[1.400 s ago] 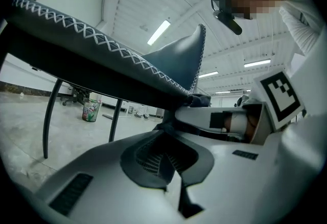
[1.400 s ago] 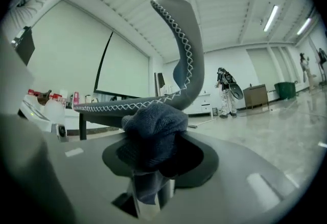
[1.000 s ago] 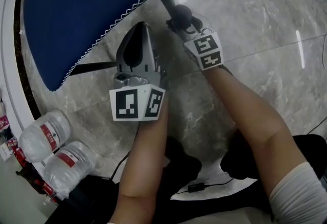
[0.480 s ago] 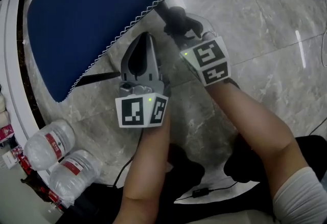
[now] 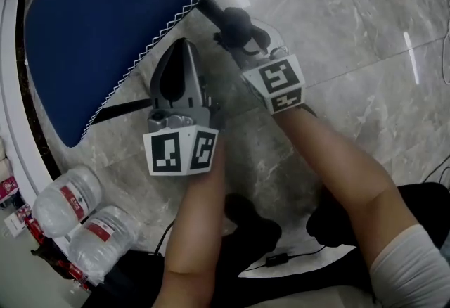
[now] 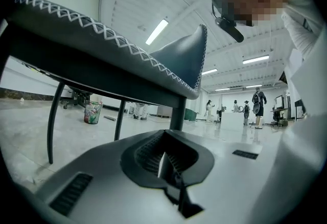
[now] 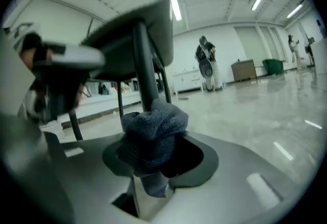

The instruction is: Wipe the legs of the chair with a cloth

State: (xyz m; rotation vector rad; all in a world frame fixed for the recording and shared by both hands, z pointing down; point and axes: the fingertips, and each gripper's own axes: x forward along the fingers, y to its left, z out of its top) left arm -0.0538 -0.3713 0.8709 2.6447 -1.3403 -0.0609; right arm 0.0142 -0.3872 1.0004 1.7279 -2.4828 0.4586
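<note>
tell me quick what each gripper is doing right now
Left gripper: shut, nothing between its jaws.
Right gripper: shut on the cloth, up against the chair leg.

The cloth (image 7: 152, 133) in the right tool (image 5: 242, 38) is dark slate grey-blue; the chair leg (image 7: 144, 72) beyond it is black; the chair seat (image 5: 105, 32) ahead of the left tool (image 5: 183, 53) is navy, edged with white zigzag stitching; both tools are pale grey, with black square markers on white; the floor (image 5: 365, 39) beneath them is grey veined marble; the bottles (image 5: 70, 204) behind the left tool are clear with red-and-white labels.
</note>
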